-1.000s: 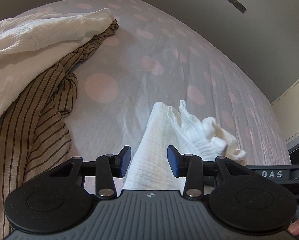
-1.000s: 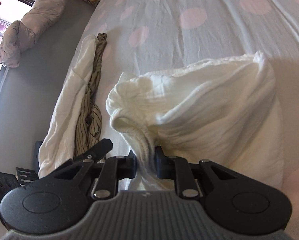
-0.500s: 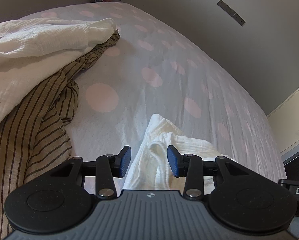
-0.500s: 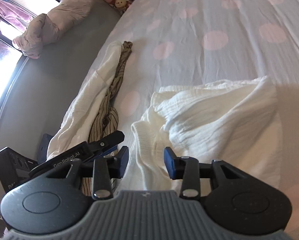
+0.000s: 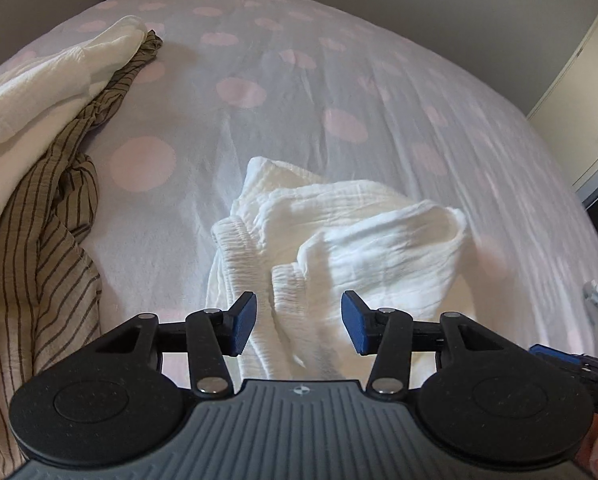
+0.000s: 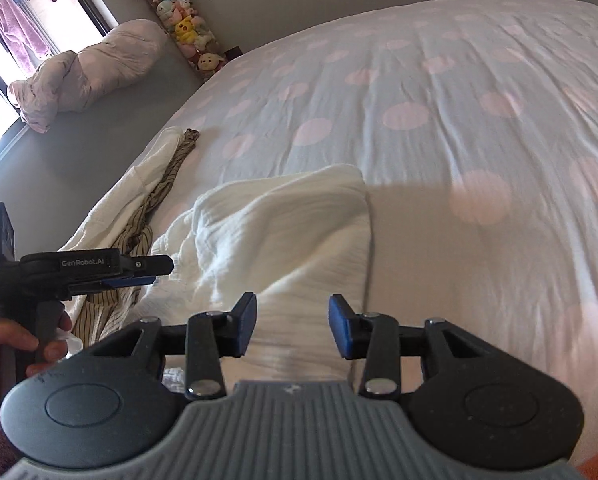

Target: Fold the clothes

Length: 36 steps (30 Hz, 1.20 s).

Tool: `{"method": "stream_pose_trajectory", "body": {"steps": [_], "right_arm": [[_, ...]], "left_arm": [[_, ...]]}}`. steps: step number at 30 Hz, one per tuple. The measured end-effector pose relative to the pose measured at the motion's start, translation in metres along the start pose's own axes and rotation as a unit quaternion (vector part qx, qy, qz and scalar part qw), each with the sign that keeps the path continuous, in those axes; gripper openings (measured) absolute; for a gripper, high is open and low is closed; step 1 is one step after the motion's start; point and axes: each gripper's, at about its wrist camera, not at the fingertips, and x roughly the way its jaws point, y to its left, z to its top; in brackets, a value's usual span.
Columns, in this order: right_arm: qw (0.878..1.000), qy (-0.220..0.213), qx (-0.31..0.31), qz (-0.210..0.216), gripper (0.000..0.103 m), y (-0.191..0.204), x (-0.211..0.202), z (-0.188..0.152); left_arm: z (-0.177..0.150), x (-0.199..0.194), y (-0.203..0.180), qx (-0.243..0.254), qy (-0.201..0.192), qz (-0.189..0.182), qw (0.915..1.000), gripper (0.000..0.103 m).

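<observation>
A white crinkled garment (image 5: 347, 236) lies bunched and partly folded on the bed, with its elastic waistband (image 5: 235, 240) showing at the left. The same white garment (image 6: 283, 240) fills the middle of the right wrist view. My left gripper (image 5: 298, 325) hovers over its near edge, open, with nothing between the blue pads. My right gripper (image 6: 292, 326) is also open above the cloth and holds nothing. The left gripper (image 6: 135, 270) shows from the side in the right wrist view, held by a hand (image 6: 3, 344).
The bed sheet (image 5: 339, 92) is pale with pink dots. A brown striped garment (image 5: 39, 248) and a white cloth (image 5: 47, 92) lie heaped along the left side. A bundled duvet (image 6: 87, 72) and stuffed toys (image 6: 179, 20) sit on the floor beyond the bed.
My right gripper let go of the white garment's bunched edge and pulled back. The garment dropped flat onto the bed. Both grippers drew away and now sit higher.
</observation>
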Motion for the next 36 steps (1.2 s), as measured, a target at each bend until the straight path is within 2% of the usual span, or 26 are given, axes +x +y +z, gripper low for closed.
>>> {"method": "stream_pose_trajectory", "body": {"steps": [2, 4, 7, 9, 11, 13, 14, 17, 18, 21, 22, 25, 32, 35, 36], "right_arm": [[1.000, -0.006, 0.005, 0.006, 0.044, -0.010, 0.000, -0.009], [1.000, -0.006, -0.016, 0.000, 0.045, -0.010, 0.002, -0.015], [0.999, -0.004, -0.050, -0.016, 0.045, -0.008, 0.009, -0.022], [0.997, -0.004, -0.074, -0.018, 0.045, -0.006, 0.015, -0.027], [0.995, 0.000, -0.101, -0.015, 0.046, -0.004, 0.021, -0.033], [0.993, 0.022, -0.112, -0.012, 0.049, -0.002, 0.029, -0.036], [0.992, 0.033, -0.117, -0.011, 0.055, -0.002, 0.033, -0.038], [0.991, 0.055, -0.122, -0.013, 0.056, -0.001, 0.042, -0.041], [0.991, 0.060, -0.122, -0.015, 0.056, -0.002, 0.044, -0.042], [0.990, 0.067, -0.125, -0.016, 0.056, -0.001, 0.047, -0.044], [0.989, 0.068, -0.127, -0.016, 0.056, -0.001, 0.047, -0.045], [0.990, 0.071, -0.125, -0.014, 0.057, -0.002, 0.047, -0.045], [0.991, 0.070, -0.115, -0.008, 0.057, -0.005, 0.046, -0.044], [0.992, 0.048, -0.115, -0.004, 0.057, -0.004, 0.036, -0.045], [0.993, 0.037, -0.116, -0.001, 0.057, -0.003, 0.032, -0.045]], "left_arm": [[0.000, 0.005, -0.006, 0.023, -0.006, 0.010, 0.9997, 0.043], [0.000, 0.009, -0.017, 0.063, -0.015, 0.023, 0.9976, 0.043], [-0.006, 0.020, -0.041, 0.144, -0.019, 0.073, 0.9866, 0.043], [-0.010, 0.027, -0.049, 0.173, -0.013, 0.089, 0.9808, 0.037], [-0.013, 0.030, -0.054, 0.189, -0.012, 0.098, 0.9771, 0.019], [-0.013, 0.026, -0.052, 0.183, -0.024, 0.093, 0.9783, 0.016], [-0.012, 0.021, -0.051, 0.177, -0.036, 0.089, 0.9795, 0.016], [-0.012, -0.002, -0.046, 0.157, -0.086, 0.081, 0.9805, 0.015], [-0.011, -0.011, -0.044, 0.147, -0.109, 0.091, 0.9789, 0.015], [-0.008, -0.026, -0.031, 0.098, -0.144, 0.129, 0.9762, 0.013], [-0.005, -0.024, -0.026, 0.086, -0.137, 0.146, 0.9760, 0.013], [0.001, -0.006, -0.015, 0.067, -0.093, 0.165, 0.9796, 0.012], [-0.002, -0.006, -0.014, 0.072, -0.096, 0.159, 0.9800, 0.015], [-0.004, -0.007, -0.013, 0.074, -0.097, 0.156, 0.9802, 0.017], [-0.004, -0.012, -0.013, 0.068, -0.109, 0.153, 0.9798, 0.018]]}}
